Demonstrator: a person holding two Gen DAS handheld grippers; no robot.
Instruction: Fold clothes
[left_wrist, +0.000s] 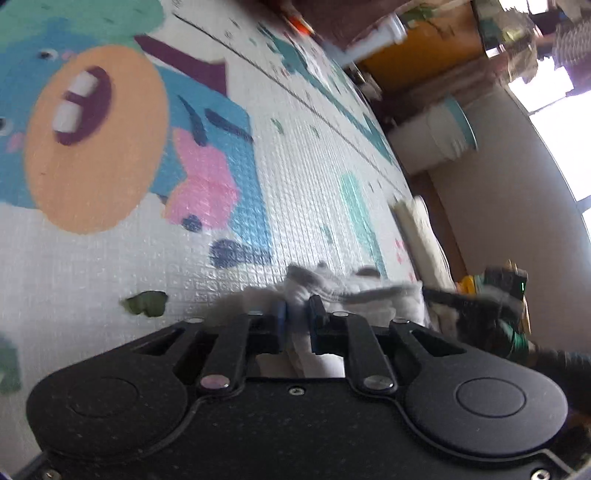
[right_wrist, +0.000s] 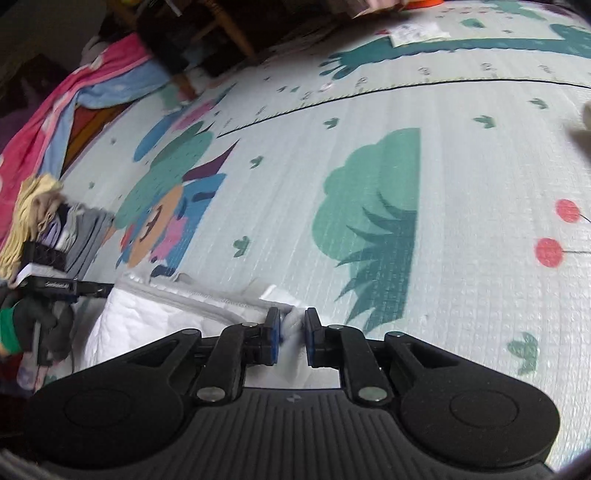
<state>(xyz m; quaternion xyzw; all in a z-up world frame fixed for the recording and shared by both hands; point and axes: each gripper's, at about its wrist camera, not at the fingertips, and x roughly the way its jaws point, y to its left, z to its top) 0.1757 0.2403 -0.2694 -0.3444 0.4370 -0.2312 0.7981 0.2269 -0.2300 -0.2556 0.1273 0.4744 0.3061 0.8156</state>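
A white quilted garment with grey trim (right_wrist: 155, 317) hangs between both grippers above a cartoon play mat (right_wrist: 424, 184). My left gripper (left_wrist: 298, 317) is shut on one bunched edge of the garment (left_wrist: 354, 295). My right gripper (right_wrist: 291, 328) is shut on another bunched edge. The right gripper (left_wrist: 495, 299) shows at the right of the left wrist view; the left gripper (right_wrist: 62, 286) shows at the left of the right wrist view. Most of the garment is hidden below the gripper bodies.
A stack of folded clothes (right_wrist: 74, 236) with a yellow knit on top sits at the mat's left edge. A pink and blue blanket (right_wrist: 55, 99) lies behind it. Furniture legs (right_wrist: 229, 29), a white bin (left_wrist: 439, 136) and folded cloth (left_wrist: 424, 236) border the mat (left_wrist: 295, 166).
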